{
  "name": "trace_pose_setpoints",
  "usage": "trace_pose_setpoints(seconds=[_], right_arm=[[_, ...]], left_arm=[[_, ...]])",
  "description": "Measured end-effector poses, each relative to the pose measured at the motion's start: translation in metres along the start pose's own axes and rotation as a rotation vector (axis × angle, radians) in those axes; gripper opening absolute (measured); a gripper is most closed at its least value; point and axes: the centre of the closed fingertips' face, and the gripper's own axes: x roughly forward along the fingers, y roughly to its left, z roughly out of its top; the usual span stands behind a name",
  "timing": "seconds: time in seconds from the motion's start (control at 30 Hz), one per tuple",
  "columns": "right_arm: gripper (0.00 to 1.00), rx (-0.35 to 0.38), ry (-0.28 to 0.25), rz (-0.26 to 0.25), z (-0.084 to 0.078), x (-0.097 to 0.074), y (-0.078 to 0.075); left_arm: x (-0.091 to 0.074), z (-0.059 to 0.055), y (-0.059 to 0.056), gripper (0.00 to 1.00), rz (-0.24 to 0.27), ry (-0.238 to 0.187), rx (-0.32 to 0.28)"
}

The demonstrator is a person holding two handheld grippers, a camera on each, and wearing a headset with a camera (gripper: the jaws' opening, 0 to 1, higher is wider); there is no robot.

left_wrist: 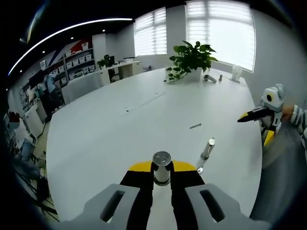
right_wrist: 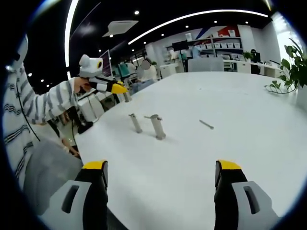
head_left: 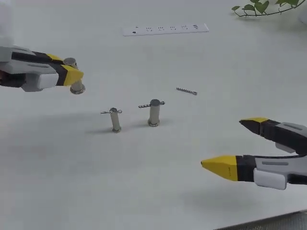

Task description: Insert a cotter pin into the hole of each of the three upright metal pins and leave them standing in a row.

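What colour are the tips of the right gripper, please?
Yellow, on black jaws; the head view shows the right gripper best.

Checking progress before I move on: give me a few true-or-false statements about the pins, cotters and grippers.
1. Both standing pins carry inserted cotters. True.
2. The right gripper holds the loose cotter. False: its jaws are open and empty, and that cotter lies on the table.
3. The left gripper is shut on a third pin. True.
4. The loose cotter lies between the standing pins. False: in the head view it lies apart, to the right of both.
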Motion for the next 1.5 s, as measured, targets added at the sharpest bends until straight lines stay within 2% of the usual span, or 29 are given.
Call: trace_pose_setpoints(seconds=[0.17,0.2,0.23,0.33,0.47,0.57,0.67,0.7,0.73,0.8,0.87,0.9,1.1,1.2,1.5], right_arm=[[0.93,0.004,0.008,0.001,-0.002,0.0,0.001],[0.93,0.005,0.006,0.004,-0.002,0.0,0.002],[0.93,0.004,0.0,0.006,-0.002,0.0,0.002],[0.92,0.004,-0.014,0.015,0.0,0.0,0.005],[0.92,0.001,-0.013,0.013,0.001,0.0,0.005],[0.92,0.002,-0.014,0.011,0.0,-0.001,0.004],[0.92,-0.007,-0.018,0.009,0.001,-0.002,0.004],[0.93,-0.001,-0.02,0.009,0.001,-0.002,0.003],[0.94,0.0,-0.024,0.009,0.002,-0.002,0.003],[0.95,0.004,-0.025,0.01,0.003,-0.002,0.003],[0.95,0.003,-0.02,0.011,0.002,-0.002,0.003],[0.95,0.003,-0.017,0.012,0.002,-0.001,0.003],[0.95,-0.016,-0.017,0.017,0.002,0.0,0.005],[0.95,-0.013,-0.022,0.014,0.003,-0.001,0.005],[0.95,-0.011,-0.027,0.001,0.005,-0.004,0.002]], left_arm=[[-0.009,0.01,-0.019,0.11,-0.022,-0.021,-0.008],[-0.008,0.011,-0.022,0.11,-0.038,-0.031,-0.03],[-0.007,0.011,-0.023,0.11,-0.047,-0.033,-0.053],[-0.005,0.008,-0.031,0.11,-0.058,-0.032,-0.031],[-0.003,0.003,-0.042,0.11,-0.075,-0.023,-0.034],[0.004,-0.005,-0.053,0.11,-0.101,-0.025,-0.048],[0.009,-0.016,-0.064,0.11,-0.115,-0.003,-0.052],[0.012,-0.024,-0.074,0.11,-0.131,0.012,-0.053],[0.014,-0.028,-0.078,0.11,-0.14,0.024,-0.057],[0.017,-0.036,-0.087,0.11,-0.161,0.041,-0.024],[0.021,-0.04,-0.092,0.11,-0.166,0.046,-0.021],[0.024,-0.043,-0.099,0.11,-0.171,0.055,-0.021],[0.037,-0.059,-0.112,0.11,-0.183,0.093,-0.027],[0.042,-0.063,-0.116,0.11,-0.184,0.1,-0.025],[0.056,-0.073,-0.117,0.11,-0.109,0.128,0.035]])
